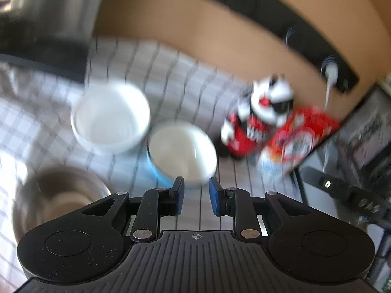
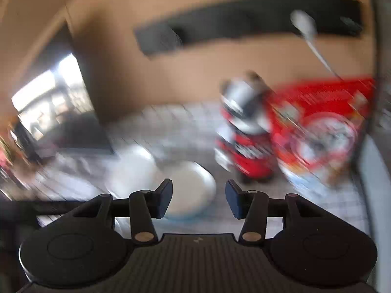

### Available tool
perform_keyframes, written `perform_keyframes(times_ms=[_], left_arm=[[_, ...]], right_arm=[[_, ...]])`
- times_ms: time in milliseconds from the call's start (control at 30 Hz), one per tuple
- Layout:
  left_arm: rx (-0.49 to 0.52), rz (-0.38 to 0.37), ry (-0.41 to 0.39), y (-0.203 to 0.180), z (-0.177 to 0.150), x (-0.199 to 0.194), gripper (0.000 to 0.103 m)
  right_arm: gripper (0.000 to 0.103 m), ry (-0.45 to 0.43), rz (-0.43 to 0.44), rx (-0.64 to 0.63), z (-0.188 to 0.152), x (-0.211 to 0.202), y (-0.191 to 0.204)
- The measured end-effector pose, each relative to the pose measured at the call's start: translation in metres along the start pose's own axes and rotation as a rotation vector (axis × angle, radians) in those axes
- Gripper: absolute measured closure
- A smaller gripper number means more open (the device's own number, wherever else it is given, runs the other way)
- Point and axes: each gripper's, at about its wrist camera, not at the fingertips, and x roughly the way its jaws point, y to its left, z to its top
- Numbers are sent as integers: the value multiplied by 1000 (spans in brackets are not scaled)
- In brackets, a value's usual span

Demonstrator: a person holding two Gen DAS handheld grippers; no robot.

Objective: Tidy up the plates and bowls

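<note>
A white bowl (image 1: 110, 117) stands on the checked tablecloth (image 1: 171, 73), and a bowl with a light-blue outside and white inside (image 1: 182, 151) sits just right of it. A metal bowl (image 1: 56, 200) is at the lower left. My left gripper (image 1: 196, 190) hovers above the near rim of the blue bowl, its jaws a little apart with nothing between them. In the blurred right wrist view, my right gripper (image 2: 199, 193) stands open and empty over the blue bowl (image 2: 193, 188), with the white bowl (image 2: 132, 173) to its left.
A red, black and white plush toy (image 1: 259, 112) and a red cereal box (image 1: 300, 136) stand behind the bowls on the right, near the table's right edge. A dark appliance (image 1: 41, 56) occupies the back left. A spoon (image 2: 305, 26) hangs on the tan wall.
</note>
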Motion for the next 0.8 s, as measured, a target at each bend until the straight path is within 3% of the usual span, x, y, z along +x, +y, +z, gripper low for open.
perform_keyframes(times_ms=[133, 233, 400, 567, 733, 800], left_arm=[[17, -11, -96, 5, 36, -19, 79], [-4, -3, -98, 15, 54, -15, 79], [-97, 33, 32, 41, 61, 28, 79], [-187, 61, 155, 57, 43, 84, 79], [-183, 177, 191, 59, 36, 132, 79], [-196, 189, 203, 62, 35, 144, 79]], right_arm=[[55, -89, 30, -57, 43, 10, 49], [55, -71, 35, -92, 63, 30, 65], [55, 49, -5, -78, 71, 71, 46], [55, 215, -37, -35, 52, 117, 1], [55, 312, -65, -95, 27, 161, -18], [55, 333, -58, -109, 18, 175, -21]])
